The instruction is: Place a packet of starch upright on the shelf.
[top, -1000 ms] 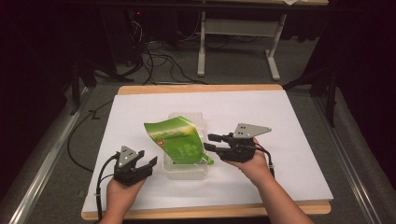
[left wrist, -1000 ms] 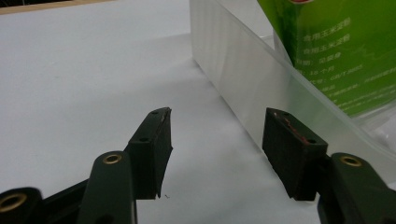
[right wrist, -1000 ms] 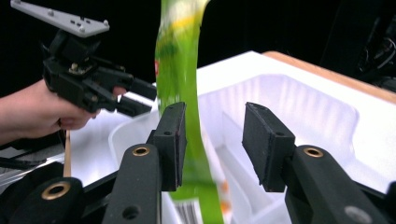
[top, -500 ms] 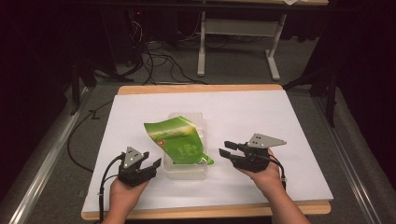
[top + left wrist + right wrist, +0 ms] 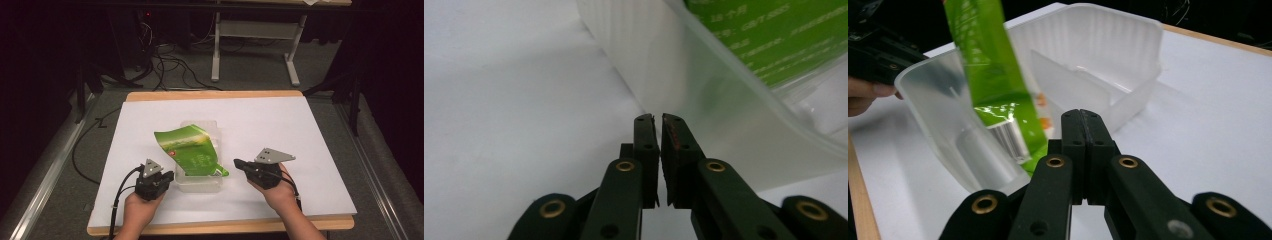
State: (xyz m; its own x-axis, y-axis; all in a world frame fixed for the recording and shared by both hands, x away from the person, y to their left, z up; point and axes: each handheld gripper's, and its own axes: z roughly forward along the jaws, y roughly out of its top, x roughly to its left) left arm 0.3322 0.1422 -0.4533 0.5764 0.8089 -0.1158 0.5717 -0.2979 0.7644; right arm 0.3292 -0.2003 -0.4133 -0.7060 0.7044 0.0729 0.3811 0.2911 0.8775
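A clear plastic container [image 5: 201, 126] with a divider stands mid-table. A green bag [image 5: 192, 150] leans in it, tilted and sticking out over the near rim. My left gripper [image 5: 171, 176] is shut and empty just left of the container's near corner; in the left gripper view its jaws [image 5: 658, 120] are closed close to the container wall [image 5: 684, 85], with the bag [image 5: 774, 35] behind it. My right gripper [image 5: 239, 164] is shut and empty a little right of the container. In the right gripper view its jaws [image 5: 1082, 116] point at the container [image 5: 1108, 45] and bag [image 5: 993, 75].
The white table top [image 5: 300, 130] has a wooden edge along the front and back. On the dark floor beyond lie cables [image 5: 170, 65], beside a grey table frame [image 5: 250, 30]. The left gripper [image 5: 878, 50] and its hand appear far left in the right gripper view.
My right gripper has drawn back from the green bag, toward the front edge and slightly right. The left gripper has shifted only a little. The bag still leans in the container.
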